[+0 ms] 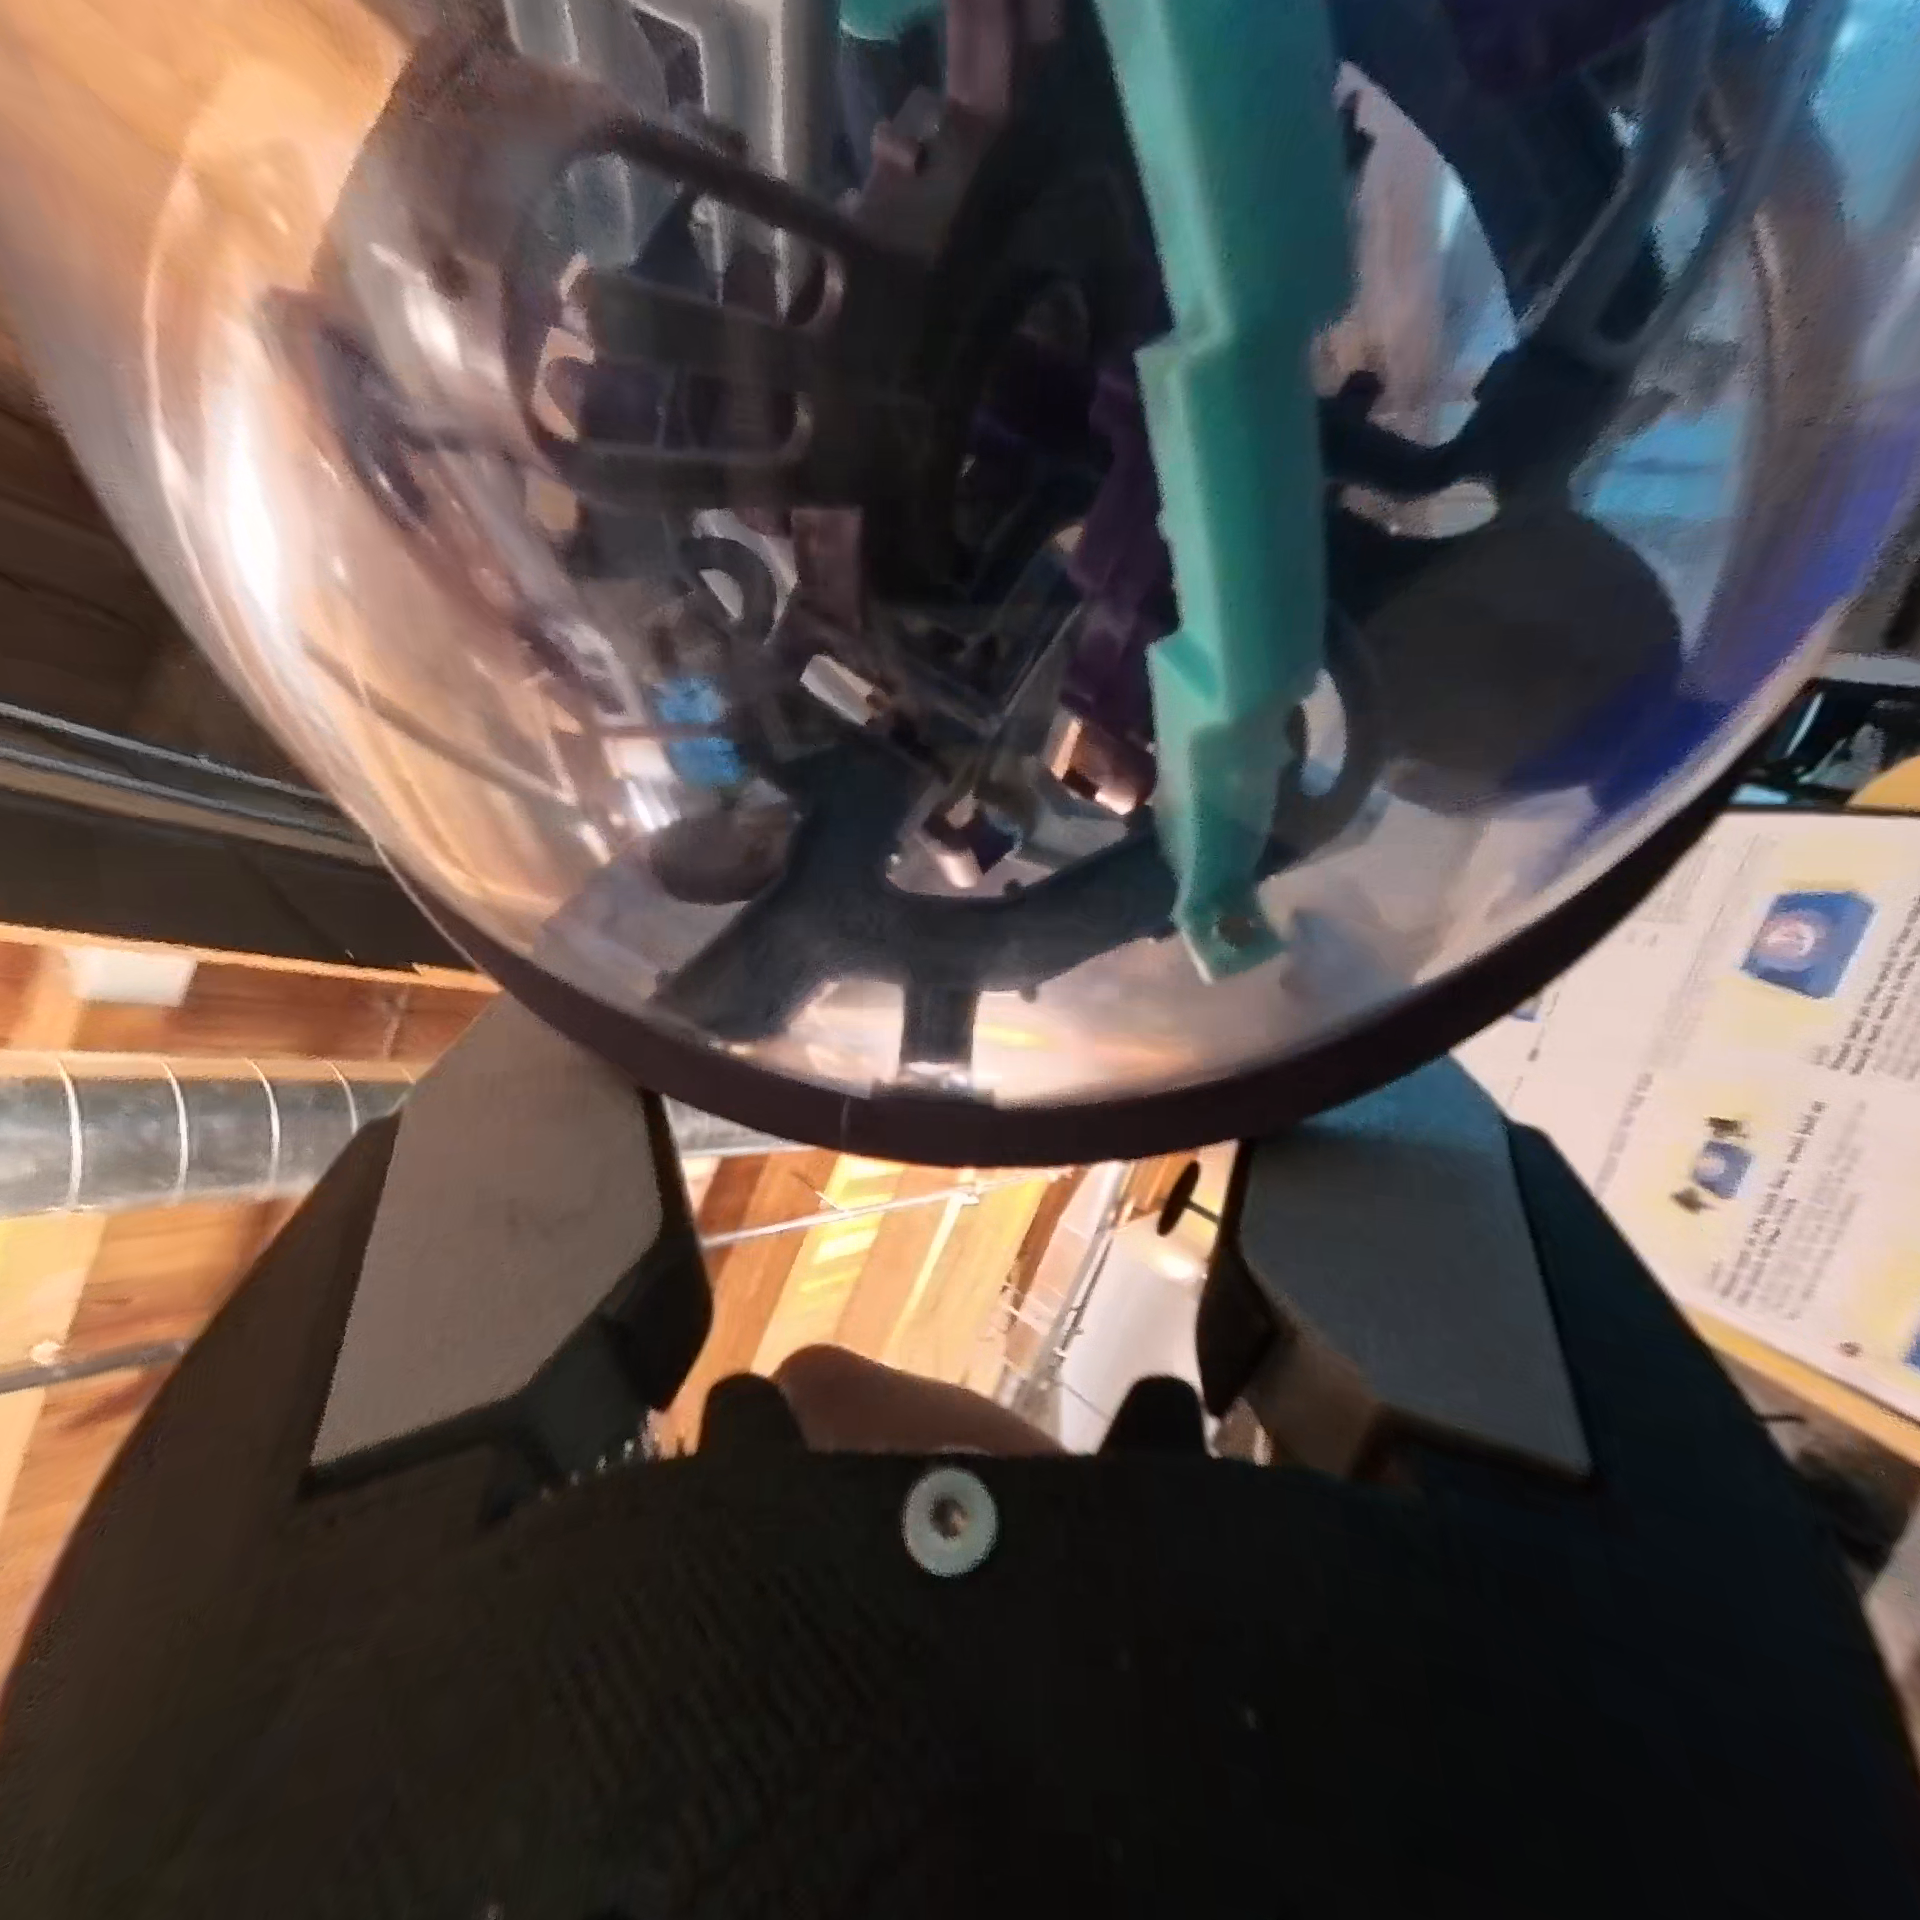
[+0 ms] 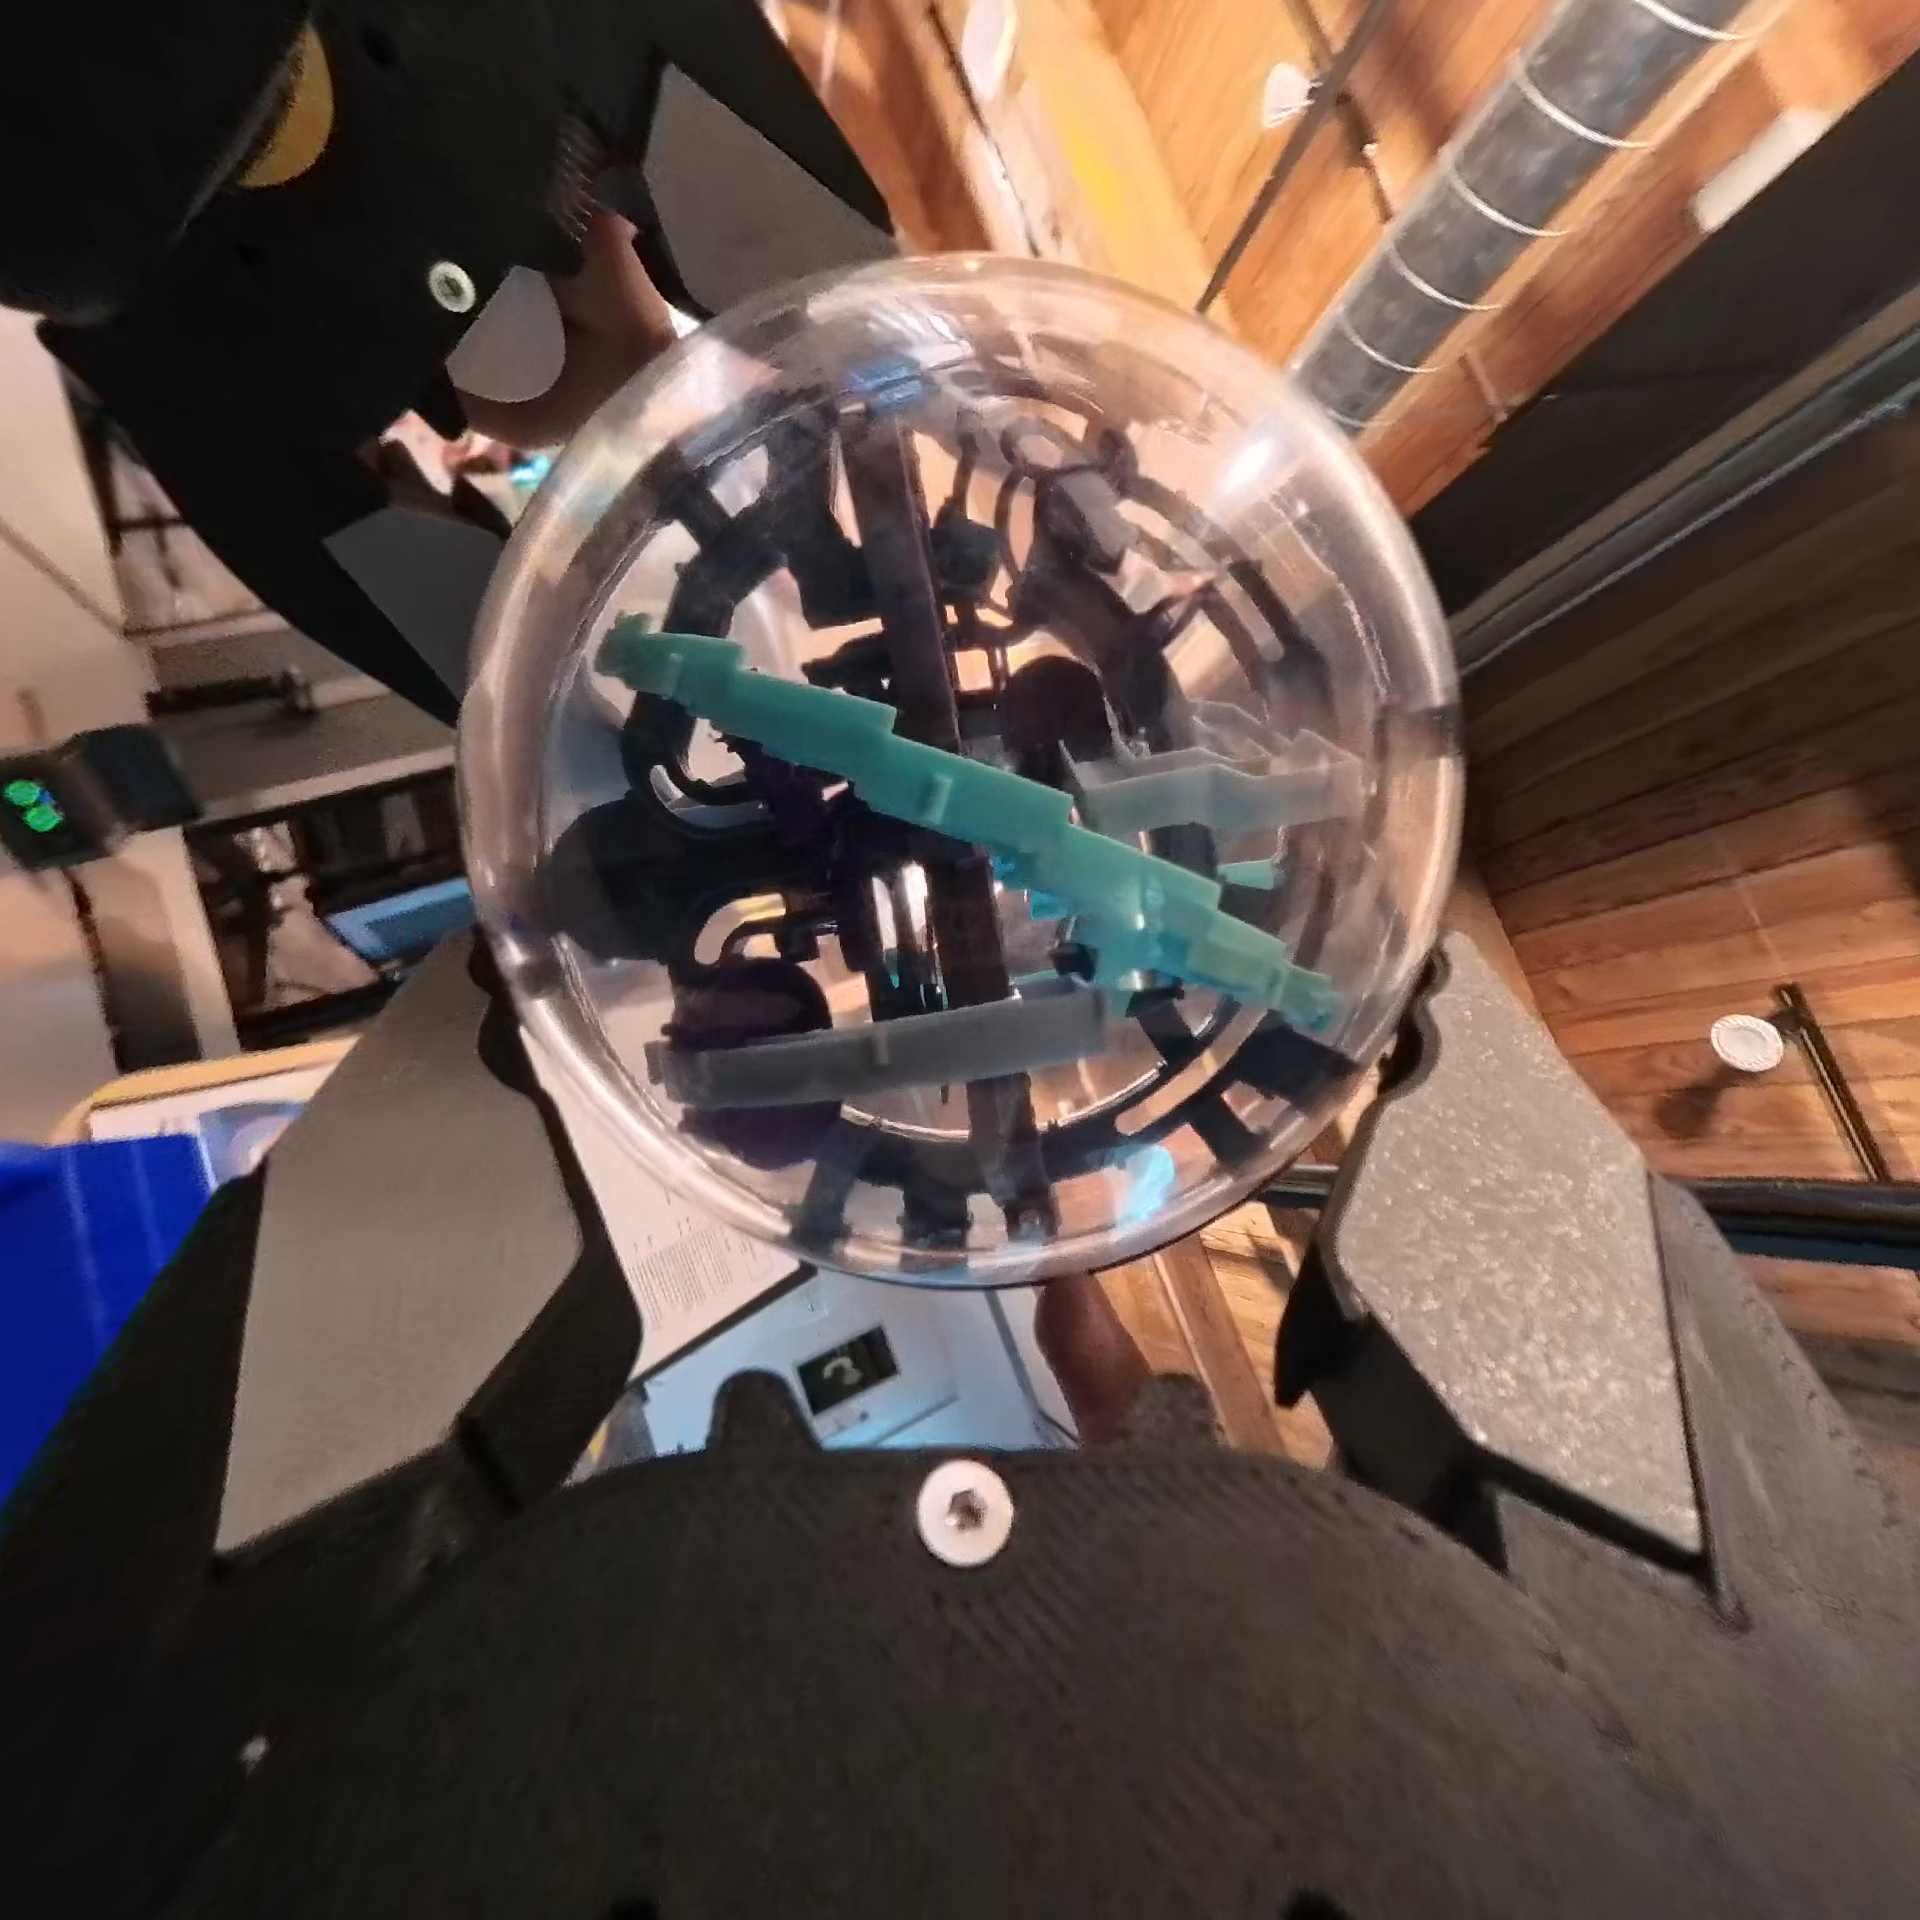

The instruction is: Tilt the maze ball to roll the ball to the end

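Two grippers cradle one clear maze ball [image 2: 956, 769] aloft: right gripper [image 2: 956, 997] spread wide, clamping its sides; left gripper [image 1: 945, 1081] pressing its dark seam, allowing controlled tilting.

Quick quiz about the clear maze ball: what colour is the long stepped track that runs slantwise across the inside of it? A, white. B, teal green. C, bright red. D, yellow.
B: in the right wrist view, a teal green stepped track crosses slantwise inside the clear maze ball, among dark and grey pieces.
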`<action>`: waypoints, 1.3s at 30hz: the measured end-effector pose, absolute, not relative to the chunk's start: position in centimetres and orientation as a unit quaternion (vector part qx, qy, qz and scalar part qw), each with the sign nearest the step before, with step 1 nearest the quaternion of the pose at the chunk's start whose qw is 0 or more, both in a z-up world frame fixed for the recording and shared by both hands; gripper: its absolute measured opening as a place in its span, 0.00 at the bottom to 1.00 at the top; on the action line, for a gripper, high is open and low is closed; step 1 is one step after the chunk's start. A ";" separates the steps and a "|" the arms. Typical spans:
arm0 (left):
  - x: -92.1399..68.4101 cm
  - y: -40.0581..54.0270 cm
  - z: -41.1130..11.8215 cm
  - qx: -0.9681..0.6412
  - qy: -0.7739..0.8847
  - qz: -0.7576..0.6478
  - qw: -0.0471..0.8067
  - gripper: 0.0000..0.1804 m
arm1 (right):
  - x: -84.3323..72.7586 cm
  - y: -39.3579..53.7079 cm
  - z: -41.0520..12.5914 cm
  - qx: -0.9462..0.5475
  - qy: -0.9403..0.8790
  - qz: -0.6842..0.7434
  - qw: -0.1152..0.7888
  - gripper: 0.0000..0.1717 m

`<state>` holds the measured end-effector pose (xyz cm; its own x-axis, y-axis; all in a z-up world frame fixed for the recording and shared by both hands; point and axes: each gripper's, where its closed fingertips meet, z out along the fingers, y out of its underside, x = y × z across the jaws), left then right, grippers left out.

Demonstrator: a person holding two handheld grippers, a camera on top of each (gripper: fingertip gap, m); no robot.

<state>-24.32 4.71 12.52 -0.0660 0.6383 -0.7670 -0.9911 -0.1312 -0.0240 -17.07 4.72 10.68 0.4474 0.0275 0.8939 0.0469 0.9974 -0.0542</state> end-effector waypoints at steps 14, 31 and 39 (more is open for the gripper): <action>-23.1 4.9 13.4 -0.322 0.323 0.699 0.552 0.71 | -16.4 5.1 11.0 -0.050 -0.480 0.069 0.873 0.93; -22.8 3.5 16.5 -0.319 0.266 0.657 0.629 0.71 | -15.8 3.0 15.0 -0.041 -0.535 -0.014 0.843 0.93; -22.8 2.9 17.2 -0.311 0.250 0.656 0.641 0.70 | -15.7 2.4 15.8 -0.032 -0.542 -0.031 0.839 0.93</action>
<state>-22.78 2.85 17.22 0.0159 0.6853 -0.7280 -0.9960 -0.0531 -0.0717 -15.71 2.38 15.77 0.4107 -0.0172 0.9116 0.0860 0.9961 -0.0200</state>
